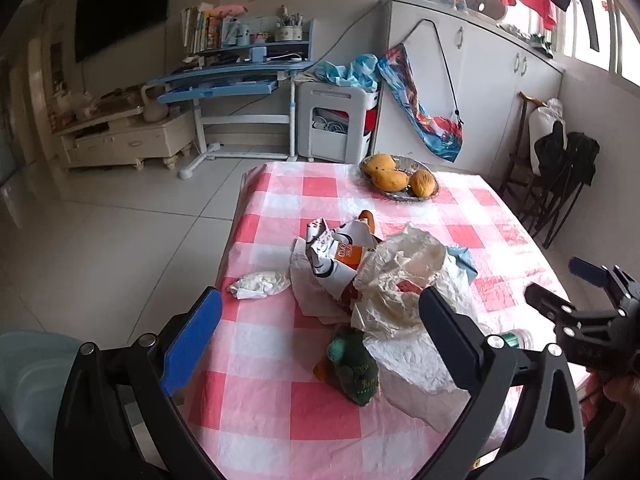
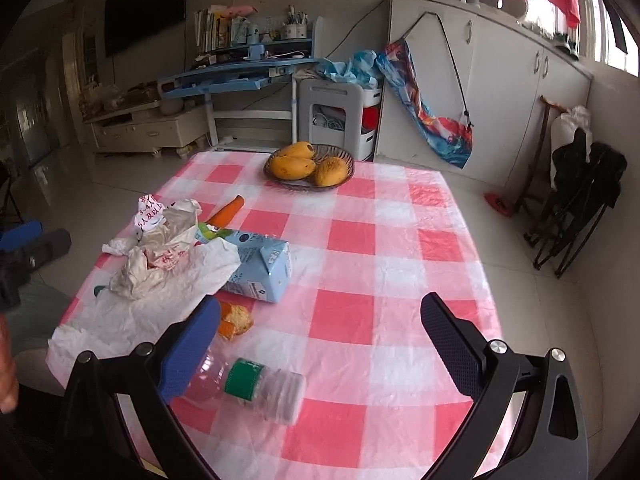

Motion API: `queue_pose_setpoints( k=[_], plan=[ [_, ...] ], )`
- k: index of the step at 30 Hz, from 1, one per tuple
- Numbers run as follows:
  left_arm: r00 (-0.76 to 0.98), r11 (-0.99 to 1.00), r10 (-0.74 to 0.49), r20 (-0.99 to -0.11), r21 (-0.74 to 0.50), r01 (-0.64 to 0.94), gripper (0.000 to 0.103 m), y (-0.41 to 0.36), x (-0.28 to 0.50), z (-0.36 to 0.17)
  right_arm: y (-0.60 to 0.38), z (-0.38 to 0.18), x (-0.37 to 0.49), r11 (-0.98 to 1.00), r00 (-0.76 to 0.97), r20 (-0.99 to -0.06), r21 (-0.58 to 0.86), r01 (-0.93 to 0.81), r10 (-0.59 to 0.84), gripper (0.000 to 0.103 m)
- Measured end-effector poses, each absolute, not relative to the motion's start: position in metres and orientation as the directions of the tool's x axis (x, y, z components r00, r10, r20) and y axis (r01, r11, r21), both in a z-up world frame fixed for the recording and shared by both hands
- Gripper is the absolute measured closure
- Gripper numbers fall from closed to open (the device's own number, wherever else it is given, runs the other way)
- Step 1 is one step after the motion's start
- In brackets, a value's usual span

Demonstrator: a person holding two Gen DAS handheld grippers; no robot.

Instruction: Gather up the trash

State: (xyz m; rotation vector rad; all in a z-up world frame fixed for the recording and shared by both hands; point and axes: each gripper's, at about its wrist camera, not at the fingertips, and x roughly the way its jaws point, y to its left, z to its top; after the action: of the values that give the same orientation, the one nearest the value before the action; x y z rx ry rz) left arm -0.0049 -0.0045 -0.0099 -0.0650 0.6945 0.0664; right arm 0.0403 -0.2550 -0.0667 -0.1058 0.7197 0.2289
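Trash lies on the pink checked tablecloth (image 1: 276, 392) (image 2: 384, 264). A white plastic bag (image 1: 404, 312) (image 2: 132, 312) lies crumpled among paper wrappers (image 1: 332, 248) (image 2: 160, 236). Nearby lie a crumpled tissue (image 1: 260, 285), a dark green wrapper (image 1: 356, 368), a light blue carton (image 2: 264, 268), an orange peel (image 2: 236, 320) and a clear bottle with a green label (image 2: 256, 388). My left gripper (image 1: 320, 332) is open above the bag and green wrapper. My right gripper (image 2: 320, 344) is open, just above the bottle, and also shows in the left wrist view (image 1: 560, 284).
A bowl of mangoes (image 1: 400, 178) (image 2: 308, 166) stands at the table's far end. A carrot (image 2: 228, 210) lies beside the wrappers. Beyond the table are a blue desk (image 1: 236, 76), a white storage cart (image 1: 340, 120), white cabinets (image 1: 480, 92) and folded black chairs (image 2: 576, 204).
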Motion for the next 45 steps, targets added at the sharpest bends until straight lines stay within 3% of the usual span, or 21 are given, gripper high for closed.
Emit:
queue_pose_setpoints(
  k=[13, 45],
  plan=[
    [0.731, 0.997, 0.013, -0.682, -0.043, -0.057, 0.007, -0.010, -0.008, -0.019, -0.244, -0.068, 0.036, 0.968, 0.703, -0.697, -0.053, -0.243, 0.138, 0.007],
    [0.730, 0.997, 0.016, -0.683, -0.040, -0.060, 0.007, -0.009, -0.008, -0.020, -0.233, -0.063, 0.032, 0.957, 0.704, -0.698, -0.093, -0.273, 0.133, 0.007]
  ],
)
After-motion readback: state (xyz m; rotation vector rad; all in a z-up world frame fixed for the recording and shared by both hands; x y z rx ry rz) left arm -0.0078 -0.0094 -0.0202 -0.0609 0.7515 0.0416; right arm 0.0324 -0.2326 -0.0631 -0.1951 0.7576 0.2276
